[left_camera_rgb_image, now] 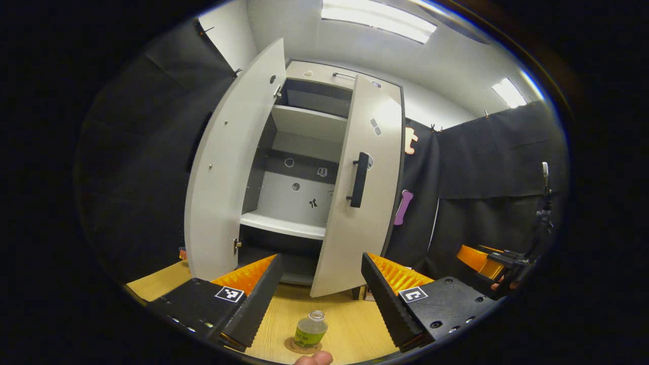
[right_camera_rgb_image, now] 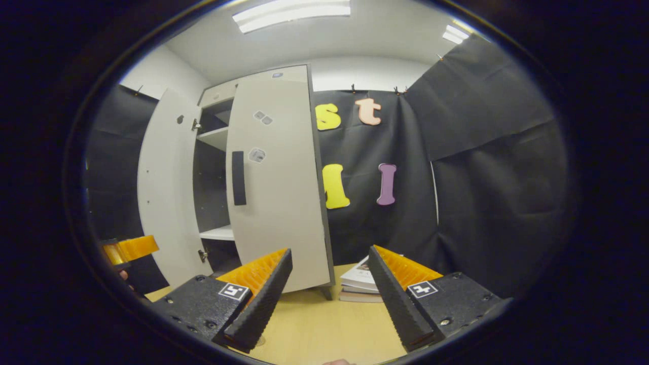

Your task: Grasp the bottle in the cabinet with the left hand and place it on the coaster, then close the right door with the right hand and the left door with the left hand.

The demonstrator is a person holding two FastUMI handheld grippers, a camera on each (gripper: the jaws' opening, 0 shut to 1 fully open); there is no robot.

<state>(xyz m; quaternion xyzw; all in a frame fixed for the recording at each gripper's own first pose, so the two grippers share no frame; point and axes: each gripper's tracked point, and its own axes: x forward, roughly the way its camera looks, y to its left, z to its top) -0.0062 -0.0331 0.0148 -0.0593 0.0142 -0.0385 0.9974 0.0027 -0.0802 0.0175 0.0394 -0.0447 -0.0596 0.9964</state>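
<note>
A small clear bottle with a green label (left_camera_rgb_image: 310, 330) stands upright on a round brown coaster (left_camera_rgb_image: 292, 347) on the wooden table, below and between my left gripper's fingers. My left gripper (left_camera_rgb_image: 318, 324) is open and holds nothing. The grey cabinet (left_camera_rgb_image: 304, 167) stands ahead with its left door (left_camera_rgb_image: 230, 167) swung wide and its right door (left_camera_rgb_image: 367, 187) partly open, a black handle (left_camera_rgb_image: 359, 180) on it. In the right gripper view my right gripper (right_camera_rgb_image: 324, 317) is open, facing the right door (right_camera_rgb_image: 276, 192) and its handle (right_camera_rgb_image: 238, 178). The left door (right_camera_rgb_image: 162, 192) shows beyond.
A stack of books (right_camera_rgb_image: 361, 284) lies on the table beside the cabinet's right corner. The right gripper (left_camera_rgb_image: 494, 263) held by a hand appears far right in the left gripper view. The left gripper (right_camera_rgb_image: 127, 249) shows at the left edge of the right gripper view.
</note>
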